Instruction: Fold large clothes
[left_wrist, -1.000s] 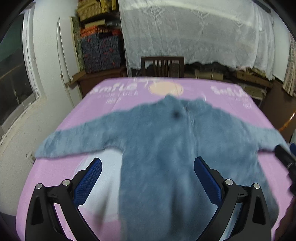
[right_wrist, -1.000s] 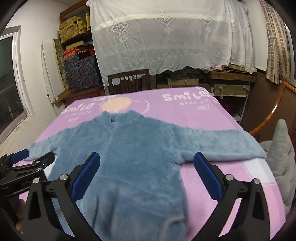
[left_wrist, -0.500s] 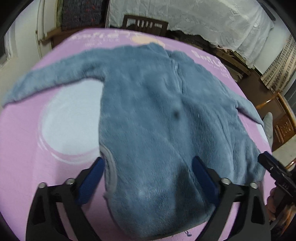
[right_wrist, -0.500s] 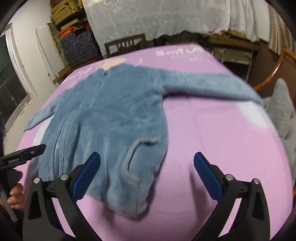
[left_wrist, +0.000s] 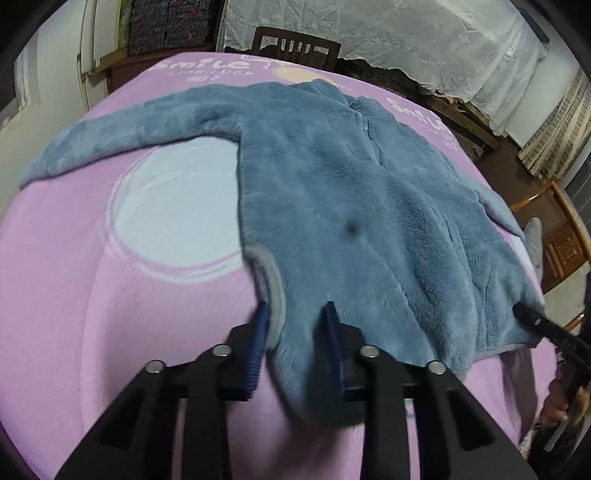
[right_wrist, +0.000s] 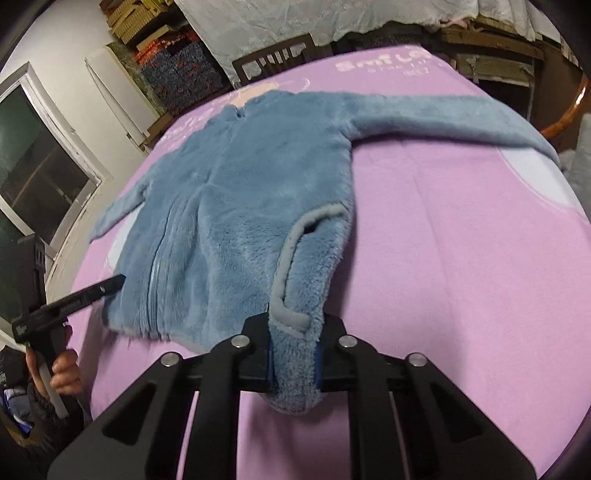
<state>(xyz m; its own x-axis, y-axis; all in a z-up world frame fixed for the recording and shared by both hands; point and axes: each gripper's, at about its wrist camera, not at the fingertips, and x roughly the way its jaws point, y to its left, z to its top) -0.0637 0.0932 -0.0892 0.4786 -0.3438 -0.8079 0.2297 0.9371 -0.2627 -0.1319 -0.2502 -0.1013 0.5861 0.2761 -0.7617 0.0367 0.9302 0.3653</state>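
- Gripping stage of the fold under way: blue fleece jacket (left_wrist: 351, 192) lying flat, front up, on the pink blanket (left_wrist: 110, 314), collar toward 12 o'clock, hem toward 6 o'clock, sleeves spread toward 9 and 3.
- Left gripper (left_wrist: 295, 332) closing around the hem corner at 6 o'clock in its own view, blue pads (left_wrist: 258, 343) narrowed on either side of the fleece by the grey-trimmed pocket (contact looking likely, firm pinch not confirmable because of blur).
- Right gripper (right_wrist: 293, 363) pinching the opposite hem corner at 6 o'clock in its view, fleece bunching between the pads, grey pocket trim (right_wrist: 288, 273) just above.
- Judging next move: lifting both corners together and carrying the hem toward the collar at 12 o'clock, keeping even tension so the thick pile is not sagging in the middle (sleeves probably needing tucking at some point).
- Hard to make out:
  - hem edge under each gripper hidden by the black frames;
  - far sleeve cuff in the left view dropping out of sight over the blanket edge at 3 o'clock;
  - dark spot (left_wrist: 352, 229) on the chest unclear, possibly lens dirt;
  - zipper (right_wrist: 159, 266) visible, fully fastened or not undecidable;
  - blanket lettering cut off near 1 o'clock.
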